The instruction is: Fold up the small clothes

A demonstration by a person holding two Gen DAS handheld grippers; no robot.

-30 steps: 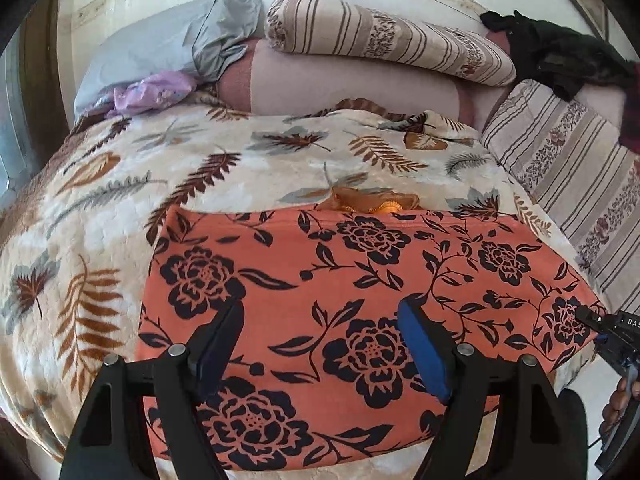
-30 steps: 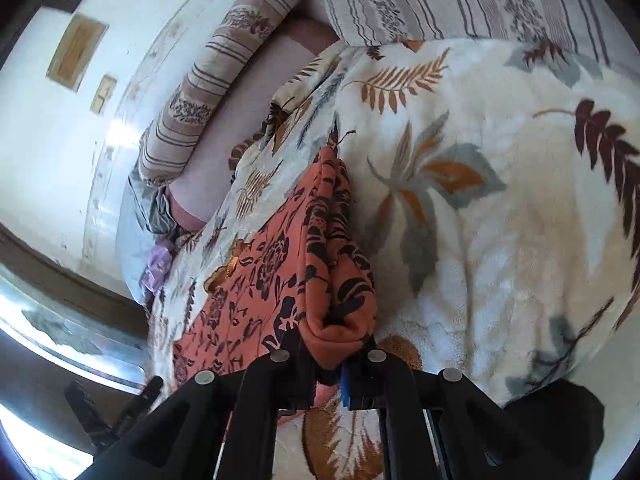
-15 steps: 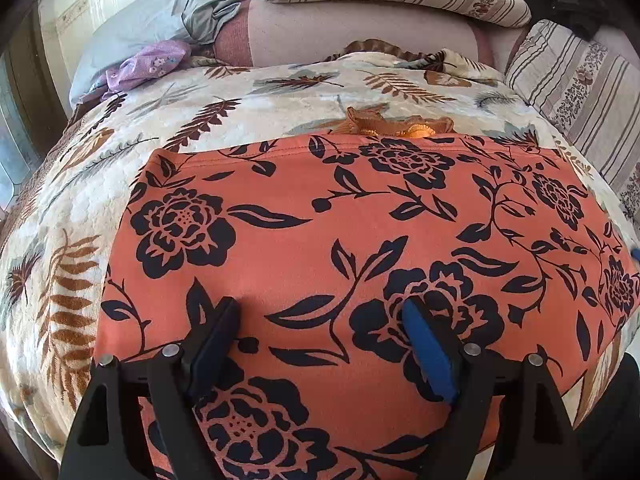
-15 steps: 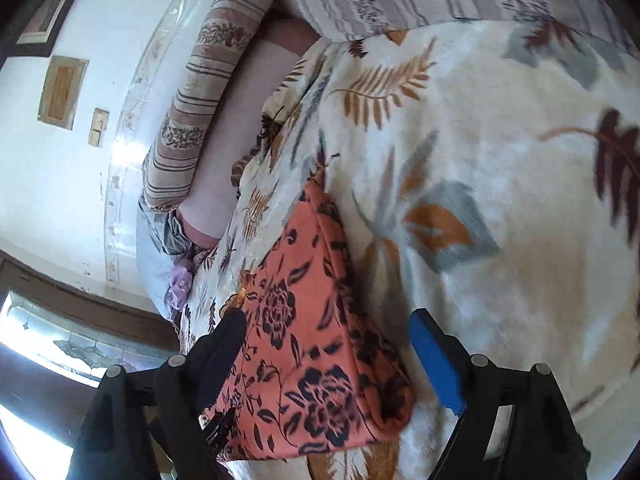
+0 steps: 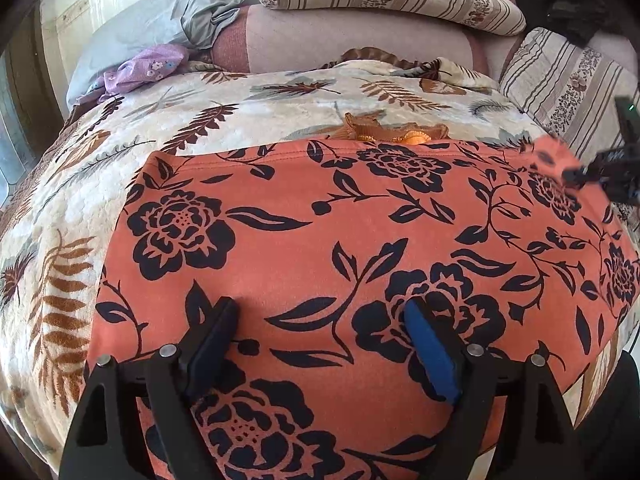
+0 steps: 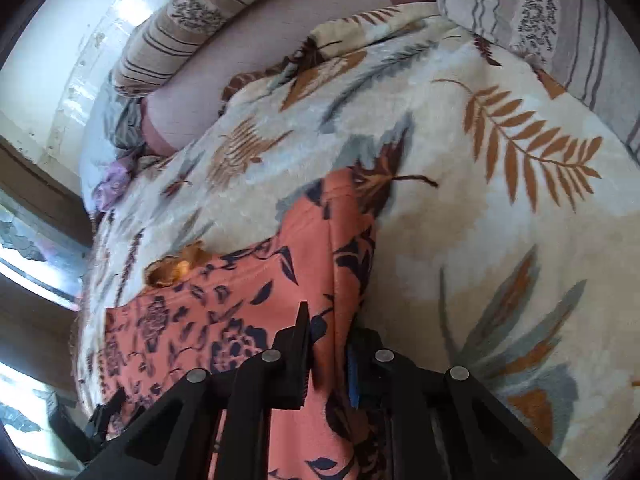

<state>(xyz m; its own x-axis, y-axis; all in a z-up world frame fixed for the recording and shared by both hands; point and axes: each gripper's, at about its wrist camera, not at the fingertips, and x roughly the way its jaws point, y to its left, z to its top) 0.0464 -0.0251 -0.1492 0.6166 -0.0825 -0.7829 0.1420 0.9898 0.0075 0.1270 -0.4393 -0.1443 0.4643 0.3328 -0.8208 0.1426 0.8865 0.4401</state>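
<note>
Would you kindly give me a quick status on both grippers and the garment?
Left gripper open, over orange floral garment. Right gripper just closed, shut on garment's edge. Small orange piece sticks out beyond far hem.

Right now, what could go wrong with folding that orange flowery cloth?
1. The right gripper has just closed on the orange floral garment at its edge; a thin pinch might slip when pulled.
2. The left gripper is open, fingertips only resting on the cloth, so that side may drag or bunch.
3. The small orange-gold cloth peeks out beyond the far hem and might get dragged into the fold.
</note>
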